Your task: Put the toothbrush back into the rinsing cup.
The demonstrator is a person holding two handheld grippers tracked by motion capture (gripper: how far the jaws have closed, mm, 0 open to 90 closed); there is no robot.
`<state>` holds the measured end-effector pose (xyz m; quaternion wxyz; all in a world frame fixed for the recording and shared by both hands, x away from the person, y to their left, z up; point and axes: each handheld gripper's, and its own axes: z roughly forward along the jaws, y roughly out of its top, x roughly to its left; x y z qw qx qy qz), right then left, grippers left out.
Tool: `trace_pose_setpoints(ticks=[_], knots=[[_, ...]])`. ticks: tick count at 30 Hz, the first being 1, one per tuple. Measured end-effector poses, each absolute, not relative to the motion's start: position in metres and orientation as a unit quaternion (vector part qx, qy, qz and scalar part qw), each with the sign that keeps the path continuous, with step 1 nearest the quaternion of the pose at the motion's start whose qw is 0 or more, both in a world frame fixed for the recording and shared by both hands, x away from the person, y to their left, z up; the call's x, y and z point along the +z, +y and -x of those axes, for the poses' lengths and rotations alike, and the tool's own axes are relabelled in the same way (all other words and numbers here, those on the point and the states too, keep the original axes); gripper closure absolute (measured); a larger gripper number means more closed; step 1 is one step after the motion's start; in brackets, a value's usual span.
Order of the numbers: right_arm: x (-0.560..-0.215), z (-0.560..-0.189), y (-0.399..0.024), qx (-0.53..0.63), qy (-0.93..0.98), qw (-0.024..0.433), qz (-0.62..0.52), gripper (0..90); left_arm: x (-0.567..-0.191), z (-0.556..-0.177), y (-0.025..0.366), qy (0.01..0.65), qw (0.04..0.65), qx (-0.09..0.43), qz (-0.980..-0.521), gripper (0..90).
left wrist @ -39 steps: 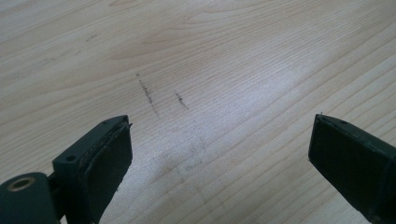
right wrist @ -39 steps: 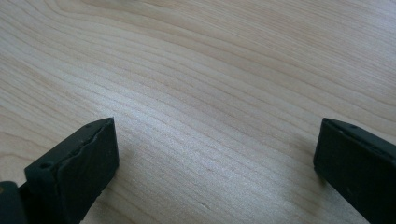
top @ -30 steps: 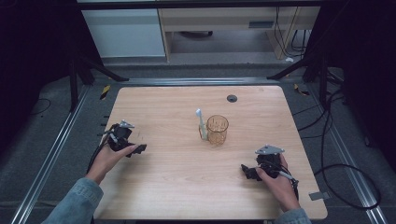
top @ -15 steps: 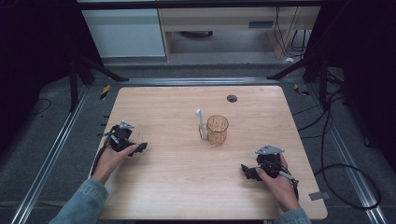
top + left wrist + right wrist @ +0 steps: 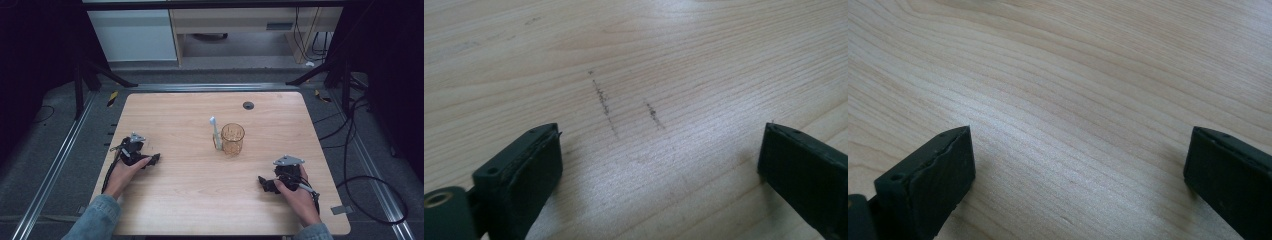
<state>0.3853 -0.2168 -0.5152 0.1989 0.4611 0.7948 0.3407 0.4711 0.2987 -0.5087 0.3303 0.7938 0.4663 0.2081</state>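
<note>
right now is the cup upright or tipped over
Upright: the cup stands on its base on the table, mouth up, with a toothbrush beside it.

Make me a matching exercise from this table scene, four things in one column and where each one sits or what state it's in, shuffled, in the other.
Things
1. toothbrush
2. amber cup
3. left tongs
4. small dark round spot

Places or states
A. in the wooden table near its far edge
B. open, low over bare wood at the near left
C. upright, against the cup's left side
D. middle of the table, translucent, nothing showing in it

Pairs: 1-C, 2-D, 3-B, 4-A
</note>
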Motion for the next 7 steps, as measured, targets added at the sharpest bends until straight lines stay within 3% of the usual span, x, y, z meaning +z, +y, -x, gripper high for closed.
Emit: trace_pose_setpoints(ticks=[7], knots=[[-0.5153, -0.3853, -0.2168, 0.340, 0.795, 0.199, -0.461, 0.4, -0.5087, -0.4714, 0.2991, 0.476, 0.323, 0.210, -0.790, 0.0]])
